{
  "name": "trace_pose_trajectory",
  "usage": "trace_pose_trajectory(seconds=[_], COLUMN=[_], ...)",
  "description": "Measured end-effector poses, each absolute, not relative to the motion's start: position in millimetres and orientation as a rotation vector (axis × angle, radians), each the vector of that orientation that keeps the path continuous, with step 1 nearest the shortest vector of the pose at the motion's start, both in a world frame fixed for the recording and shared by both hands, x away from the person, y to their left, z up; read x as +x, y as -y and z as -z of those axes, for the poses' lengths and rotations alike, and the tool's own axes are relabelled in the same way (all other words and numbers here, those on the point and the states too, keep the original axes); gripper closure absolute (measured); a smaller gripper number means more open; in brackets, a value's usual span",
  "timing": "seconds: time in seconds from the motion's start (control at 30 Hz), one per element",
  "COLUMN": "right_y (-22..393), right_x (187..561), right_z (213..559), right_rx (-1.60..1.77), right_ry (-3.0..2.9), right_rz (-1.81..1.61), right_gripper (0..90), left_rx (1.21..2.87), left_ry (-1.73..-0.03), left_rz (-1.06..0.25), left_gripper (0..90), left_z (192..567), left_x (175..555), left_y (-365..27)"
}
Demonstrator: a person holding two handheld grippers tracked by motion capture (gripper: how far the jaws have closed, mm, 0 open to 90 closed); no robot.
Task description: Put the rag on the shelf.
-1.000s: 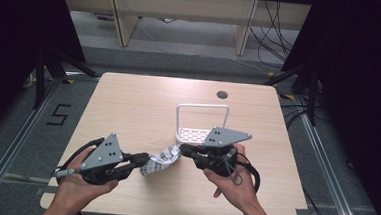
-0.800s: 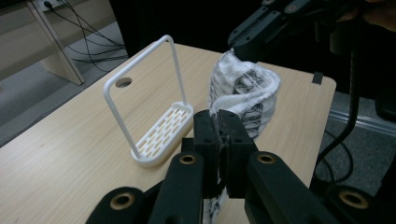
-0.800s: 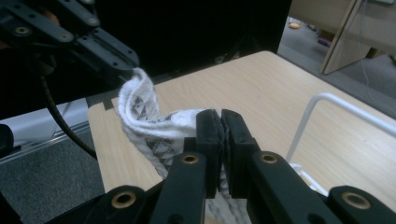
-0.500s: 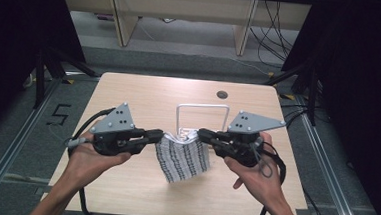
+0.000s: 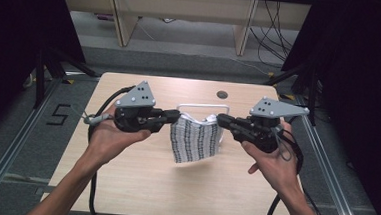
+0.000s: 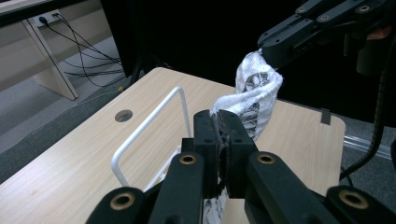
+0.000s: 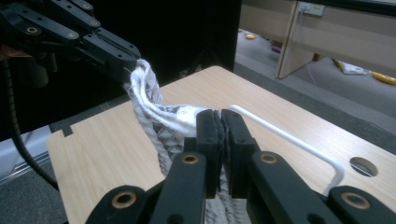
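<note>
Hanging above the middle of the wooden table [image 5: 138, 184], the patterned white cloth [image 5: 195, 140] is stretched between both tools. The left gripper [image 5: 176, 117] clenches its corner at 9 o'clock, the right gripper [image 5: 222, 120] at 3 o'clock. A white wire rack [image 5: 201, 107] stands just behind, at 12 o'clock.

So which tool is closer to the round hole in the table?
Right. The right tool holds the cloth just in front of the hole; the left tool grips the other corner, farther to the left.
</note>
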State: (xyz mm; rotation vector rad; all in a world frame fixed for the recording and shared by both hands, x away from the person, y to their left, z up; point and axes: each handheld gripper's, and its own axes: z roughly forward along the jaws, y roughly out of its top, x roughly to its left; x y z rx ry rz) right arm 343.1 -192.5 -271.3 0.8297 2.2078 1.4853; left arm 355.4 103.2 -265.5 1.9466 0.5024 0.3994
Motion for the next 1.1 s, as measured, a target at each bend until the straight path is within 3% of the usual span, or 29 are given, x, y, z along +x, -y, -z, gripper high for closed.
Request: trace_pose_trajectory(seconds=[1.1], right_y=[199.7], right_x=[428.5], right_z=[256.3], right_rx=[1.025], right_ry=[-2.105], right_rz=[-1.481], right_gripper=[87.1], left_rx=[1.925], left_ry=[-0.686], left_rz=[-0.51], left_gripper=[86.4], left_z=[243.9], left_x=[459.4], left_y=[-66.6])
